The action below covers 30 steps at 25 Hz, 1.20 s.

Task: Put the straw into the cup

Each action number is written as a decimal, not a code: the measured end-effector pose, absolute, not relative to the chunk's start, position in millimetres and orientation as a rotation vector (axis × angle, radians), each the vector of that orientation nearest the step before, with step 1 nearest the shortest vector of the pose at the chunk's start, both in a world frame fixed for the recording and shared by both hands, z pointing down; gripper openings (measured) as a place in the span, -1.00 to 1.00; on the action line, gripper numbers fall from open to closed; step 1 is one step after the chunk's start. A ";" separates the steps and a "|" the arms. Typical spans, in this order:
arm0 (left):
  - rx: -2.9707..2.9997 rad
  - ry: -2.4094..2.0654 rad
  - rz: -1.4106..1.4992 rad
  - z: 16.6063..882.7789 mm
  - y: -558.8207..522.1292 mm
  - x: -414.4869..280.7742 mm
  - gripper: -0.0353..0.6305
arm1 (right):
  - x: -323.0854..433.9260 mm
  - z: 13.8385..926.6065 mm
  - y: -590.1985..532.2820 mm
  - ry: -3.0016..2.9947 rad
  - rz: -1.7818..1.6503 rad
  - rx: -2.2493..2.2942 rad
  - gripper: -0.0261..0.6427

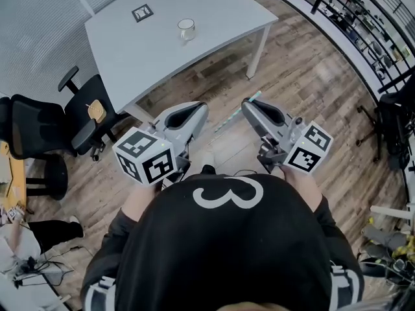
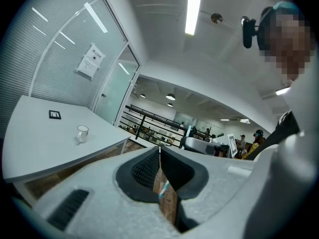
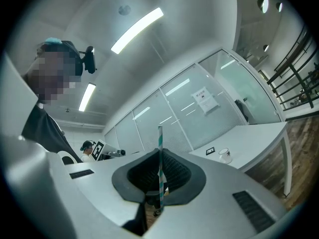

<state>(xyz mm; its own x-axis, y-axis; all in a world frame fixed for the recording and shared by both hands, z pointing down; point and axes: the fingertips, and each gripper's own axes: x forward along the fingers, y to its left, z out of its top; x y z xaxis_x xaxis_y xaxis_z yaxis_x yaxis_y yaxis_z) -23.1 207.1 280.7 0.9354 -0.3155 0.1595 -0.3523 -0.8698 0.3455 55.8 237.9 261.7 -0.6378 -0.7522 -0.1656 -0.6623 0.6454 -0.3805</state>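
Well ahead and left of the right gripper point(image 1: 250, 106) stood the cup point(image 1: 186, 28); that gripper pinched the straw point(image 1: 227, 122) upright, while the left gripper point(image 1: 200, 109) sat closed, empty.

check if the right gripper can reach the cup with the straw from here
Probably not yet: the cup stands on the table well ahead of the right gripper and its straw. Only open floor lies between.

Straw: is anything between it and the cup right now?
Nothing visible does. The straw, clamped by the right gripper, is over bare floor short of the table; the cup stands upright there, with only a flat marker off to one side.
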 end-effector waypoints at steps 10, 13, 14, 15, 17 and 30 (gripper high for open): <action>2.705 -0.444 0.155 280.0 126.6 -17.9 -0.82 | 60.4 256.8 157.5 2.536 -0.427 -1.167 -0.84; 2.702 -0.431 0.156 282.5 109.2 -17.8 -0.82 | 61.1 258.9 141.7 2.523 -0.429 -1.187 -0.84; 2.701 -0.427 0.157 283.4 104.0 -18.0 -0.82 | 60.9 259.8 136.6 2.520 -0.431 -1.194 -0.84; 2.699 -0.422 0.158 284.4 98.0 -18.7 -0.82 | 60.2 260.8 130.7 2.518 -0.434 -1.199 -0.84; 2.696 -0.416 0.158 286.0 84.3 -21.6 -0.82 | 57.5 262.0 117.1 2.515 -0.441 -1.206 -0.84; 2.692 -0.425 0.107 285.5 5.7 -50.6 -0.82 | 32.1 260.0 45.8 2.525 -0.418 -1.244 -0.84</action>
<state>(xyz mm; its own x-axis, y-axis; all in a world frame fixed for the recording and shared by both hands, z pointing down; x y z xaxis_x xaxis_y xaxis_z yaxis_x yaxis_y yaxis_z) -50.6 5.7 285.5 0.9506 -0.2787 0.1367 -0.3102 -0.8691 0.3854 32.1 45.8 260.0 -0.5826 -0.8017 -0.1336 -0.7159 0.5840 -0.3827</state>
